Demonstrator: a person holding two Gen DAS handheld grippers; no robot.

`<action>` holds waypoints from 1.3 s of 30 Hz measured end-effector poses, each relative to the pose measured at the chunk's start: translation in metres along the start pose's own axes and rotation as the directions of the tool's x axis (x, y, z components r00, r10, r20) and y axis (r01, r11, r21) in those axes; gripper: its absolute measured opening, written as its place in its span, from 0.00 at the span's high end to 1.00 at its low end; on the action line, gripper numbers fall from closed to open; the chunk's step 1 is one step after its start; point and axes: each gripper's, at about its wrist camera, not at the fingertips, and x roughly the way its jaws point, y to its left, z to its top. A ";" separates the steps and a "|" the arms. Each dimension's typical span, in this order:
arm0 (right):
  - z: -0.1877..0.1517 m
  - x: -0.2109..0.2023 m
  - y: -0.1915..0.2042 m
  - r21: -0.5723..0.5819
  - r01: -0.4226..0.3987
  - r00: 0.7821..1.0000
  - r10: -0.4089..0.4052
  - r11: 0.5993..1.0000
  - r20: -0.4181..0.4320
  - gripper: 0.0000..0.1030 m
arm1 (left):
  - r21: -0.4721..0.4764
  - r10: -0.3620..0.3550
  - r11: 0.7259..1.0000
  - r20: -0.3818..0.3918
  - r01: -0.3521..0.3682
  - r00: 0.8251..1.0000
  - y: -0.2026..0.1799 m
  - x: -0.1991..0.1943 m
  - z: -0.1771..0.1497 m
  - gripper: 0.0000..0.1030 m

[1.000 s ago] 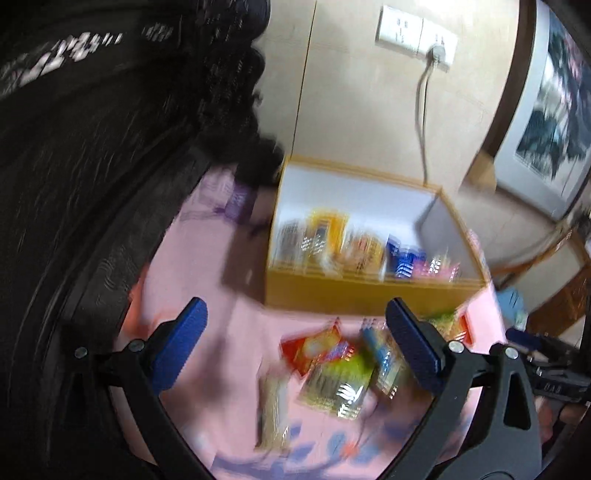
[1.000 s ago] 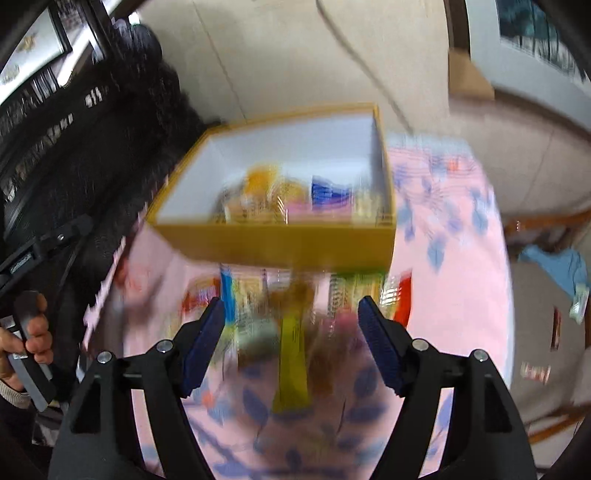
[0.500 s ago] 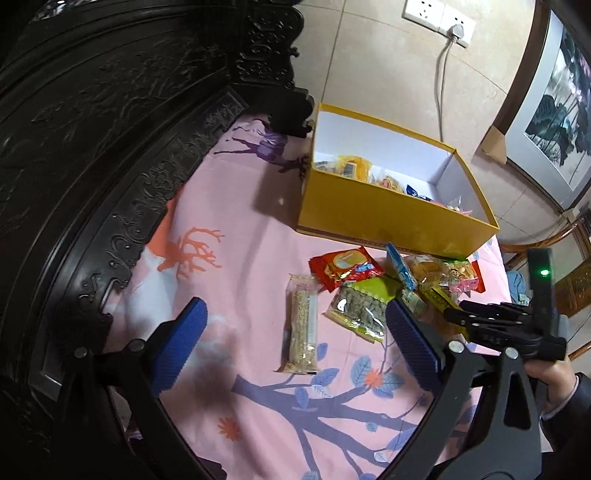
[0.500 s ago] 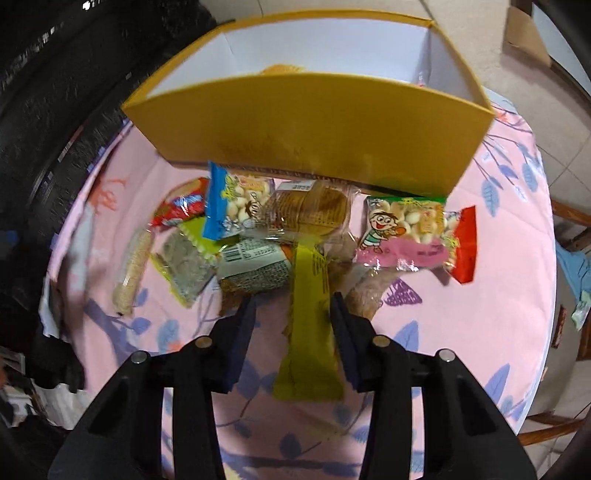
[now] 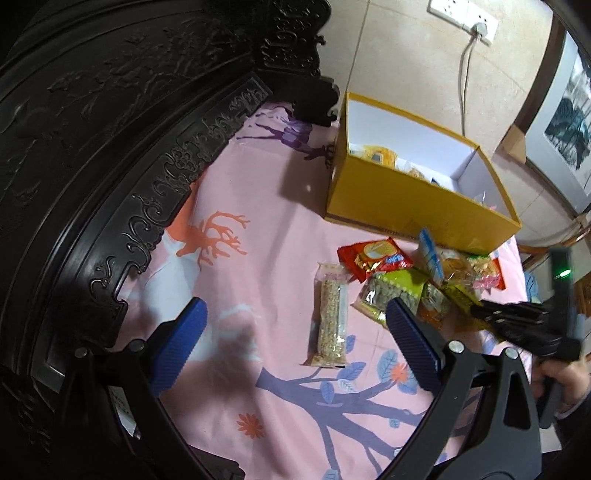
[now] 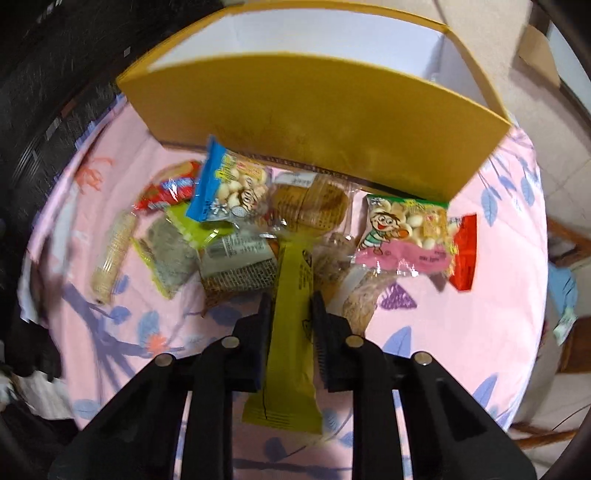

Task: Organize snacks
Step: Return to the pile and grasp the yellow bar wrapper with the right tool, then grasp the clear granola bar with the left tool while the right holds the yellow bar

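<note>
A yellow box [image 5: 417, 206] [image 6: 321, 122] with several snacks inside stands on the pink tablecloth. A heap of snack packs lies in front of it. My right gripper [image 6: 291, 299] is shut on a long olive-yellow bar [image 6: 291, 332] at the heap's near edge; it also shows in the left wrist view [image 5: 480, 312]. My left gripper [image 5: 295, 317] is open and empty above the cloth, near a long grain bar [image 5: 330, 317] and a green seed pack [image 5: 391, 295].
The heap holds a red biscuit pack [image 5: 373, 256], a blue pack [image 6: 225, 184], a pink-green pack [image 6: 406, 236] and a red pack [image 6: 463, 254]. Dark carved furniture [image 5: 110, 147] borders the table on the left. A wall with a socket [image 5: 461, 14] is behind.
My right gripper has come down to the heap and its jaws have closed on the olive-yellow bar. My left gripper has pulled back and to the left, away from the box.
</note>
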 end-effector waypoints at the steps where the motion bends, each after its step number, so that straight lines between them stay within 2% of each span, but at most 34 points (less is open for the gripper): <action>1: -0.002 -0.004 -0.001 0.019 -0.021 1.000 0.021 1.000 0.003 0.80 | 0.008 0.000 1.000 -0.007 0.001 1.000 -0.001 0.003 -0.001 0.04; 4: -0.016 -0.018 -0.003 0.074 -0.088 0.996 0.087 0.993 0.025 0.80 | 0.047 -0.007 0.999 -0.036 0.009 0.999 -0.009 0.016 -0.007 0.04; 9: -0.041 -0.027 -0.009 0.140 -0.147 0.989 0.147 0.979 0.015 0.80 | 0.094 -0.014 0.995 -0.082 0.022 0.997 -0.025 0.034 -0.014 0.04; 13: -0.058 -0.037 -0.010 0.180 -0.170 0.985 0.169 0.969 0.023 0.80 | 0.145 -0.012 0.989 -0.085 0.024 0.996 -0.035 0.051 -0.017 0.04; 18: -0.067 -0.056 -0.014 0.205 -0.191 0.981 0.182 0.960 0.059 0.80 | 0.142 -0.037 0.988 -0.124 0.054 0.992 -0.040 0.086 -0.017 0.05; 19: -0.067 -0.059 -0.016 0.214 -0.195 0.981 0.184 0.957 0.068 0.80 | 0.141 -0.037 0.988 -0.133 0.055 0.991 -0.041 0.092 -0.018 0.08; 20: -0.066 -0.062 -0.017 0.221 -0.195 0.980 0.183 0.956 0.076 0.80 | 0.141 -0.039 0.988 -0.148 0.060 0.988 -0.042 0.100 -0.019 0.19; 23: -0.067 -0.066 -0.022 0.240 -0.204 0.978 0.186 0.949 0.095 0.80 | 0.140 -0.044 0.987 -0.200 0.073 0.979 -0.042 0.118 -0.022 0.38; 28: -0.065 -0.074 -0.026 0.257 -0.216 0.974 0.189 0.942 0.123 0.80 | 0.137 -0.031 0.988 -0.242 0.066 0.970 -0.040 0.132 -0.030 0.40; 31: -0.062 -0.076 -0.026 0.256 -0.220 0.973 0.191 0.941 0.133 0.80 | 0.153 -0.022 0.986 -0.234 0.059 0.972 -0.040 0.132 -0.033 0.43; 34: -0.059 -0.077 -0.026 0.258 -0.231 0.970 0.201 0.938 0.139 0.80 | 0.151 -0.013 0.987 -0.226 0.048 0.974 -0.038 0.132 -0.033 0.54; 37: -0.056 -0.078 -0.025 0.257 -0.234 0.969 0.202 0.938 0.143 0.80 | 0.131 -0.028 0.990 -0.227 0.059 0.973 -0.033 0.130 -0.032 0.71; 39: -0.056 -0.078 -0.025 0.258 -0.239 0.967 0.206 0.936 0.148 0.80 | 0.123 -0.039 0.990 -0.230 0.069 0.972 -0.031 0.131 -0.031 0.71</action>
